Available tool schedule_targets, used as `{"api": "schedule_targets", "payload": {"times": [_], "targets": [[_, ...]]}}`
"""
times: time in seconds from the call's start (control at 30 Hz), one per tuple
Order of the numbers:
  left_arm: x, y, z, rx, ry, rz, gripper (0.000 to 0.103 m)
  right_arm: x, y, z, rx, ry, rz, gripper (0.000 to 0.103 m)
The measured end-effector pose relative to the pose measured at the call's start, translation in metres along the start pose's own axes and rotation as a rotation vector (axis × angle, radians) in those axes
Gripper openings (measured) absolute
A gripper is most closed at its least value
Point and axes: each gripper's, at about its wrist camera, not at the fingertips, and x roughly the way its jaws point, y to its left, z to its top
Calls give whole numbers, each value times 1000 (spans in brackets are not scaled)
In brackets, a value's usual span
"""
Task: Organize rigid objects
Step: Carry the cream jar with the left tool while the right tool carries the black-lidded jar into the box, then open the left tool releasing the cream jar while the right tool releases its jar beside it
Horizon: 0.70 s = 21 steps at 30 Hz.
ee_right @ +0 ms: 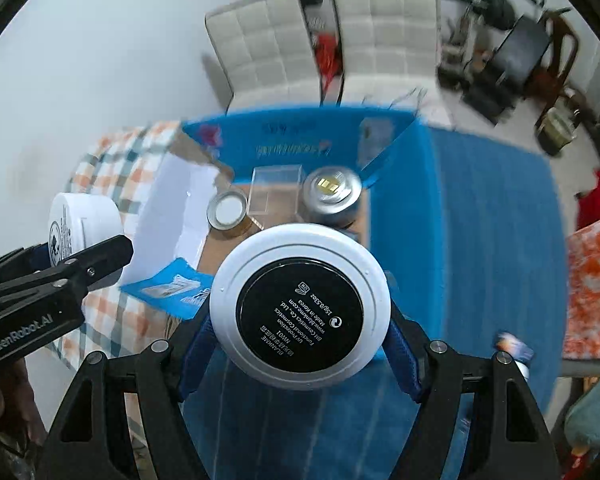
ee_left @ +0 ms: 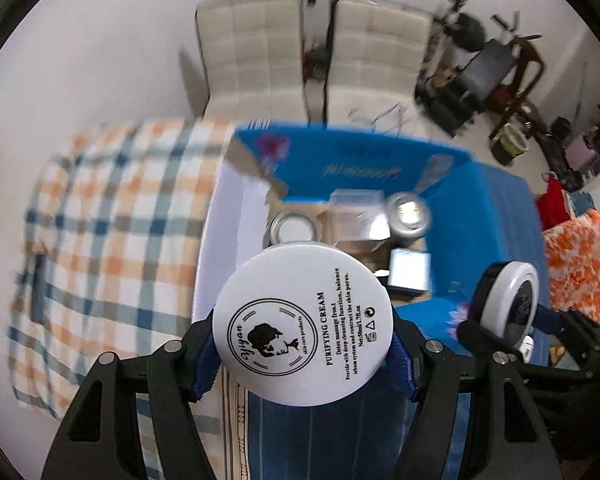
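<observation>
White plastic fills both wrist views. The left gripper (ee_left: 302,356) is clamped on a purifying cream jar (ee_left: 302,323), its blue pads (ee_left: 403,356) pressing the round wall from either side, with the printed base facing the camera. The right gripper (ee_right: 300,344) is likewise clamped on a white compact case (ee_right: 300,307), a flat round disc with a black label in its middle, pinched across its rim.

Both are held in the air above an open blue cardboard box (ee_right: 384,216) that sits on a bed covered with a blue striped sheet (ee_right: 480,220); a checked blanket (ee_left: 116,232) lies along the box's left side. On the box floor, towards its far wall, stand a small gold-rimmed tin (ee_right: 227,210), a clear plastic box (ee_right: 275,190) and a silver can (ee_right: 331,192), close together in a row.

By my judgement the jar and the compact are light, stiff and smooth-skinned, so they could twist or slide between the pads if the squeeze eases. The jar's straight side wall is the sound place to hold; the compact offers only a thin, rounded rim, the less secure purchase of the two. Neither looks brittle, though a compact may hold a mirror or pressed powder that would not like a drop. The bare floor at the near side of the box looks the likeliest spot for them.
</observation>
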Motion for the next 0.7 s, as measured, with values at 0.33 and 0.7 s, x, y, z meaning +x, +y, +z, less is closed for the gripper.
{"api": "schedule_targets", "payload": {"times": [0.33,0.7], "targets": [[107,20,22,-42,233,-120,66,141,17,36,-55,239,101,77],[136,17,28,-15,340,-124,66,191,36,47,-97,312,55,78]]}}
